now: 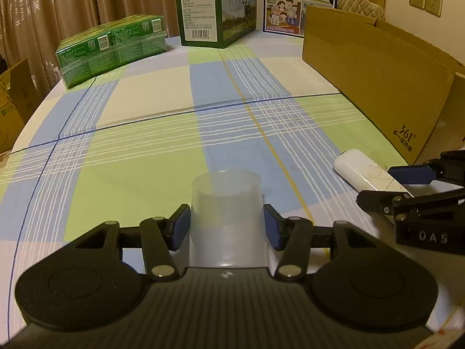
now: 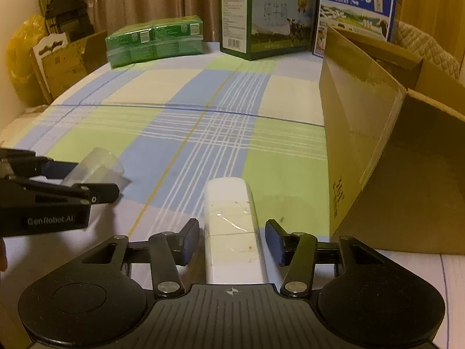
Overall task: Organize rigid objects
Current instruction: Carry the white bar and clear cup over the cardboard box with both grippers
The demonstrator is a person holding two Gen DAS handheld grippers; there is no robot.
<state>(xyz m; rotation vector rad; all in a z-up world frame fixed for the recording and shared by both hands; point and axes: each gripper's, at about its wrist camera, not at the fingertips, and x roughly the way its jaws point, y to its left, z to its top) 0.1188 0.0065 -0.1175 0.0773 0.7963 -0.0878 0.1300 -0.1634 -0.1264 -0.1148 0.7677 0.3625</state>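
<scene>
Translucent cup [image 1: 226,203] sits nearest, left gripper [image 1: 226,224] jaws closed against its sides. Right gripper [image 2: 232,238] jaws straddle white remote [image 2: 231,226], gaps both sides, not gripping. Cardboard box [image 2: 377,145] stands open just right, likely the drop-off.

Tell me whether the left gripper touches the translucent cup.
Touching: in the left wrist view the left gripper has both pads against the translucent cup.

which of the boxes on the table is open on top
The plain brown cardboard box at the right edge of the table: its flaps stand up. The shrink-wrapped green pack, the dark green milk carton and the blue milk carton are closed.
</scene>
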